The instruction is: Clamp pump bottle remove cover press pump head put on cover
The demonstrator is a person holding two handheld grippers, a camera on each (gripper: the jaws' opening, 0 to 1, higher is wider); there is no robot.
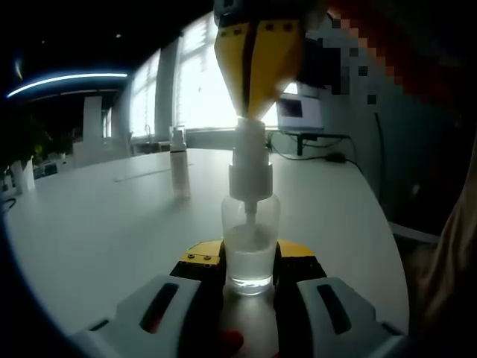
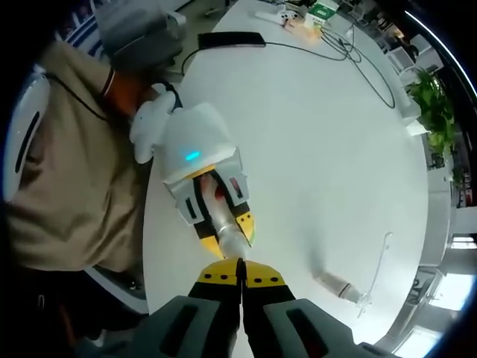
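Pump bottle (image 1: 251, 246) upright, clamped by left hand-held gripper (image 1: 250, 280), right hand-held gripper (image 1: 257, 112) closed, pressing pump head (image 1: 251, 160)

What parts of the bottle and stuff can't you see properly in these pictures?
- Left gripper view: the pump bottle's top is hidden behind the right gripper.
- Right gripper view: most of the bottle is covered by the left gripper clamping it.
- Left gripper view: the second small bottle is backlit by bright windows, so details are unclear.
- Right gripper view: the items at the table's far end are too small to identify.
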